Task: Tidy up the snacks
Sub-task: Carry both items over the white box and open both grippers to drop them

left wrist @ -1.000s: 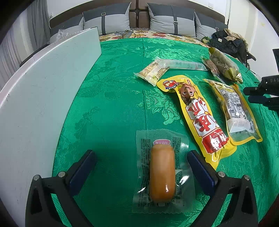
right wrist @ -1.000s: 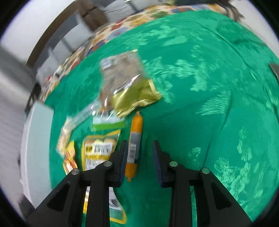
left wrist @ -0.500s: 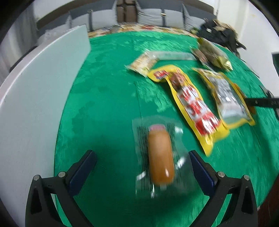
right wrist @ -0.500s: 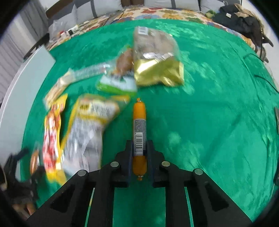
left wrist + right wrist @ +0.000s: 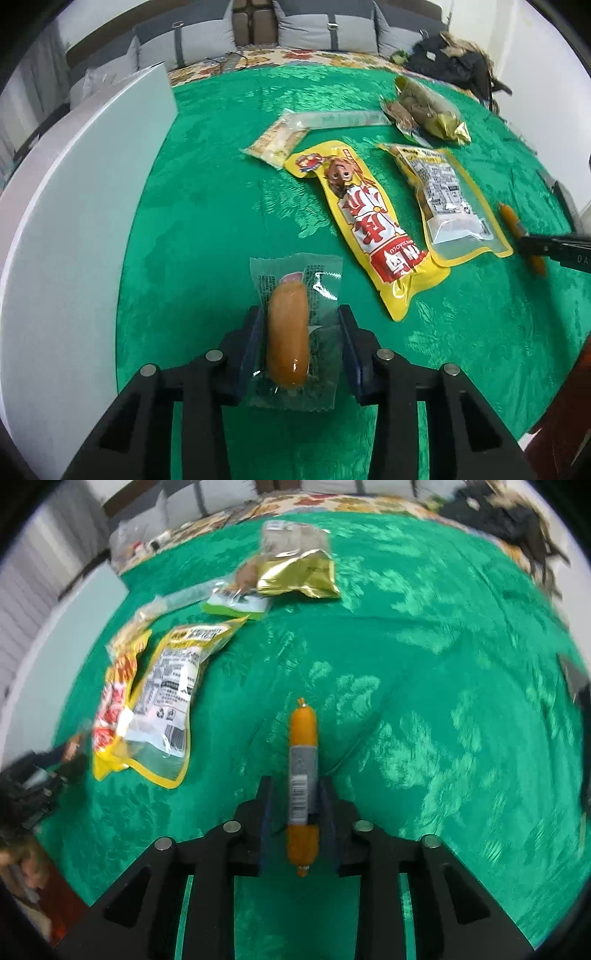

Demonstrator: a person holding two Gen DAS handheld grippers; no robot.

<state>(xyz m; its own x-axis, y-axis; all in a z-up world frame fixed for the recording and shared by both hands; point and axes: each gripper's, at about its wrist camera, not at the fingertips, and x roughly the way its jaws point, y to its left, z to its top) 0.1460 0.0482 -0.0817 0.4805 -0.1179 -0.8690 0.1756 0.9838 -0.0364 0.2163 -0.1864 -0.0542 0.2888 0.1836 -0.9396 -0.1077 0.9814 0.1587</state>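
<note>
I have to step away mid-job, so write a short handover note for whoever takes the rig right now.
Left gripper: jaws closing around the clear-wrapped sausage, which sits between them on the green cloth.
Right gripper: shut on the thin orange sausage stick.
On the cloth: red-and-yellow pouch, yellow-edged clear pouch, gold bag, a few small packets behind them.
Done: two sausages picked out.
Left: place both, then sort the pouches. No bin or tray is visible.

The left tool [image 5: 301, 345], wide open a second ago, is closing on the clear-wrapped sausage [image 5: 288, 334], its pads now against the wrapper. The right tool [image 5: 297, 814] has clamped the thin orange sausage stick [image 5: 303, 771], which earlier lay loose between its jaws.
</note>
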